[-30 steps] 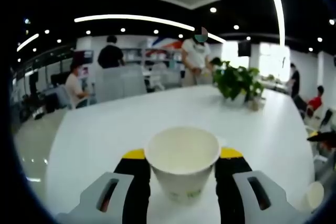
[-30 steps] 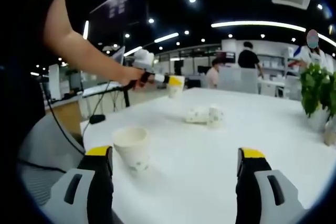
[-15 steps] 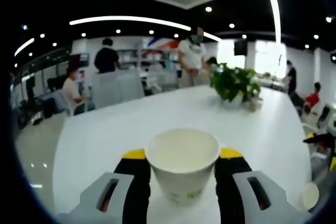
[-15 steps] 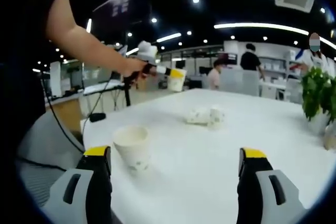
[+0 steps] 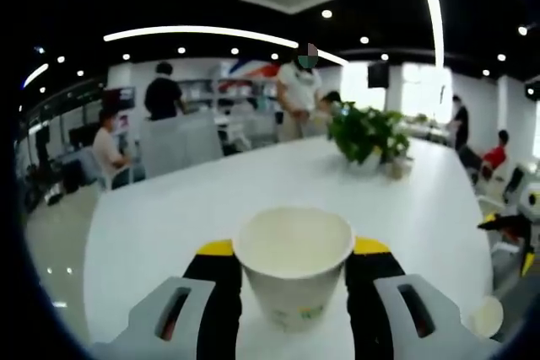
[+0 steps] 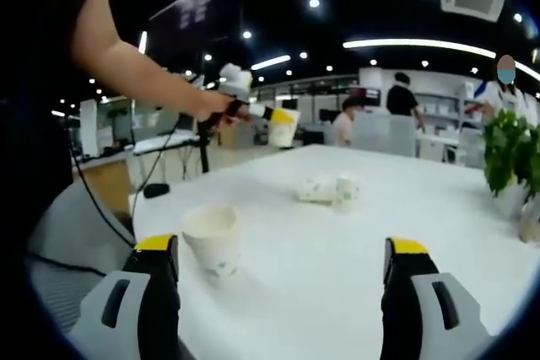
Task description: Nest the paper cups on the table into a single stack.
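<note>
Room: open office, dark ceiling w/ spot lights + long light strips, ceiling vent, people standing and sitting in bkgd.
Desk: big white desk (image 5: 211, 200), also in right gripper view (image 6: 337, 267), glossy top.
Left gripper: left gripper (image 5: 294, 269) clamped on held cup, yellow-tipped black jaws pressed to both sides of it. In right gripper view it shows at upper left (image 6: 272, 115), held by person's hand (image 6: 213, 109), up in the air past the desk's far-left edge.
Held cup: white paper cup (image 5: 293, 269) upright, mouth open, looks empty, small green print low on wall; seen small in right gripper view (image 6: 282, 128) at the tip of left gripper, well above desk.
Right gripper: right gripper (image 6: 283, 271) jaws wide apart, nothing between them, low over near desk edge. Part of it at right edge of left gripper view (image 5: 513, 229).
Near cup: upright paper cup (image 6: 211, 240) on desk, just beside right gripper's left jaw, whether touching can't tell; same cup likely at lower right of left gripper view (image 5: 485, 319).
Far cups: pair of cups (image 6: 329, 190) mid-desk, one lying on its side, one beside it seems upright, close together, touching or not – can't tell, blurry.
Plant: potted green plant (image 5: 364, 132) on far part of desk; right edge of right gripper view (image 6: 510, 153).
</note>
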The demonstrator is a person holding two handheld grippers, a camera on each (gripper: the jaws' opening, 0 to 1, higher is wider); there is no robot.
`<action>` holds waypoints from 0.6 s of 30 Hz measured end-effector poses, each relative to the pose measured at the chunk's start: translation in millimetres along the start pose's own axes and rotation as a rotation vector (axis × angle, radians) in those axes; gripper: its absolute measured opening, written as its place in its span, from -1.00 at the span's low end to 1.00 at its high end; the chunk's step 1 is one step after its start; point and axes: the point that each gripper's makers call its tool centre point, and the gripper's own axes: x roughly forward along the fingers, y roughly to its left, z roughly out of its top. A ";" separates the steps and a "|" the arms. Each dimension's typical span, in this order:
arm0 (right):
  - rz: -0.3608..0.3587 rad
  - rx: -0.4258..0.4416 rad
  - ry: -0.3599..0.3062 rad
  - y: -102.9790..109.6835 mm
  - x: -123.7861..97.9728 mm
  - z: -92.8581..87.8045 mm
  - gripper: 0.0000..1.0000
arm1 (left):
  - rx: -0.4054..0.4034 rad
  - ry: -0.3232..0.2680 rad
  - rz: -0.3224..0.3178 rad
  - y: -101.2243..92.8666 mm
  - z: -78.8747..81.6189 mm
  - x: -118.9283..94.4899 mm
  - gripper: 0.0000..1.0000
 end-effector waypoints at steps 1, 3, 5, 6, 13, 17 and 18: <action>-0.001 -0.002 0.002 -0.1 -0.1 -0.1 1.00 | 0.000 0.001 -0.004 -1.5 0.4 -0.4 -0.09; -0.001 0.000 0.001 -0.1 -0.3 0.3 1.00 | 0.003 0.005 -0.015 -5.9 0.8 -1.7 -0.09; -0.001 -0.001 0.002 -0.2 -0.6 0.4 1.00 | 0.000 0.006 -0.023 -9.6 1.5 -3.2 -0.09; 0.000 -0.001 0.002 0.0 -0.5 0.5 1.00 | -0.002 0.006 -0.025 -10.6 1.9 -3.5 -0.09; 0.007 -0.006 -0.006 0.6 -0.6 3.2 1.00 | 0.006 0.003 -0.052 -23.5 6.8 -4.8 -0.09; 0.014 -0.020 0.001 1.1 -0.8 2.7 1.00 | 0.013 0.005 -0.069 -32.2 10.1 -7.2 -0.09; 0.016 -0.023 0.002 1.7 -0.9 2.8 1.00 | 0.014 0.006 -0.072 -32.6 10.5 -7.5 -0.09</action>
